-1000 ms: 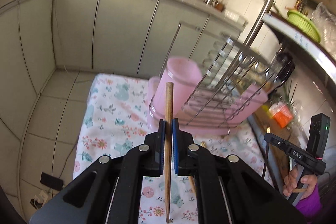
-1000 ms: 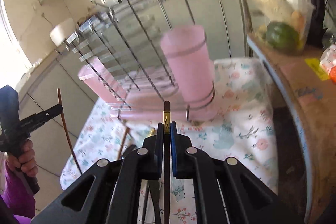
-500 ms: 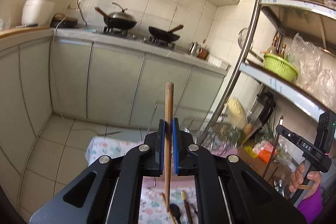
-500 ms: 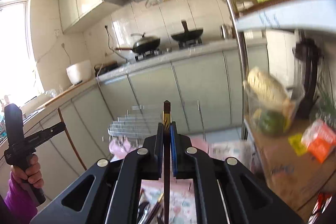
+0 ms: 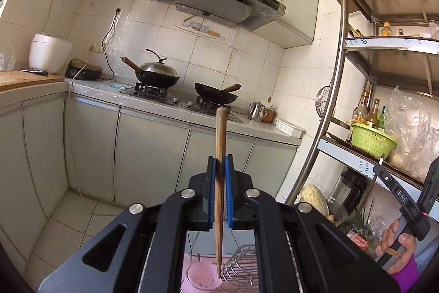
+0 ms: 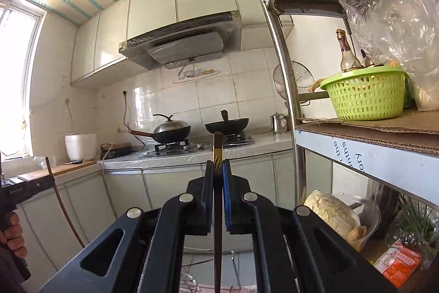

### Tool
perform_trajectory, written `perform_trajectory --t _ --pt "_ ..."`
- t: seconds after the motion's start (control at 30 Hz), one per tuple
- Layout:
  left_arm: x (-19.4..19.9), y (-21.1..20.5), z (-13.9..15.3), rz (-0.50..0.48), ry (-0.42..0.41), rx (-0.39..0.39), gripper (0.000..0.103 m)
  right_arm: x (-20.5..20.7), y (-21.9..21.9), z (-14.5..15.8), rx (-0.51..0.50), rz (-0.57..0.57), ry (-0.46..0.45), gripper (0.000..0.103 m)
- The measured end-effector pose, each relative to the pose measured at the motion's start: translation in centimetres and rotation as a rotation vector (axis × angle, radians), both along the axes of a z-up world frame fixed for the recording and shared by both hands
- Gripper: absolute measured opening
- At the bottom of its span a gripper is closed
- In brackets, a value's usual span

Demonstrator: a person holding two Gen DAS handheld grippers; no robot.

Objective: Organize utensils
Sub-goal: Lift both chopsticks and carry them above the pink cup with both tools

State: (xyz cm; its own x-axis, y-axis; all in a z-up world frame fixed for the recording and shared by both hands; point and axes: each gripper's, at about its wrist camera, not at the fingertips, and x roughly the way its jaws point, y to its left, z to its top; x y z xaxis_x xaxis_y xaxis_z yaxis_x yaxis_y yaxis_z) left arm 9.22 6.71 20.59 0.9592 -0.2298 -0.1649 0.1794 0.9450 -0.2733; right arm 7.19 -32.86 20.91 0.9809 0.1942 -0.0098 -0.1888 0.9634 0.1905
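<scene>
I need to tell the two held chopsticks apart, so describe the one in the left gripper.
In the left wrist view, start at the stove with its two black woks. In front of them, upright, stands the pale wooden chopstick, pinched between the blue fingers. It is plain and round, unlike the dark, gold-patterned chopstick the other gripper holds.

Kitchen tabletop and steel shelf rack, with what sits on them

The tabletop (image 5: 153, 98) carries a white rice cooker (image 5: 49, 52) at 9 o'clock, a lidded wok (image 5: 157, 73) and an open wok (image 5: 216, 95) on burners near centre, and a small metal pot (image 5: 256, 111) toward 3 o'clock. On the shelf (image 6: 384, 128) at 3 o'clock, a green basket (image 6: 365, 95) rests on cardboard (image 6: 356, 127), beside a clear plastic bag (image 6: 395, 18).
</scene>
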Motion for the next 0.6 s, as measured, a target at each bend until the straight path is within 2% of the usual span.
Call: perform_trajectory --t 0.2,0.37,0.6 --pt "3.2 -0.5 -3.2 0.004 0.094 0.019 0.006 3.7 0.6 -4.0 -0.003 -0.014 0.075 0.006" --pt "4.9 -0.8 -6.9 -0.005 0.203 0.05 0.006 5.7 0.5 -7.5 -0.001 -0.007 0.191 0.006" --pt "6.5 -0.6 -10.8 -0.019 0.315 0.035 0.006 7.4 0.4 -11.2 0.001 0.011 0.342 0.006"
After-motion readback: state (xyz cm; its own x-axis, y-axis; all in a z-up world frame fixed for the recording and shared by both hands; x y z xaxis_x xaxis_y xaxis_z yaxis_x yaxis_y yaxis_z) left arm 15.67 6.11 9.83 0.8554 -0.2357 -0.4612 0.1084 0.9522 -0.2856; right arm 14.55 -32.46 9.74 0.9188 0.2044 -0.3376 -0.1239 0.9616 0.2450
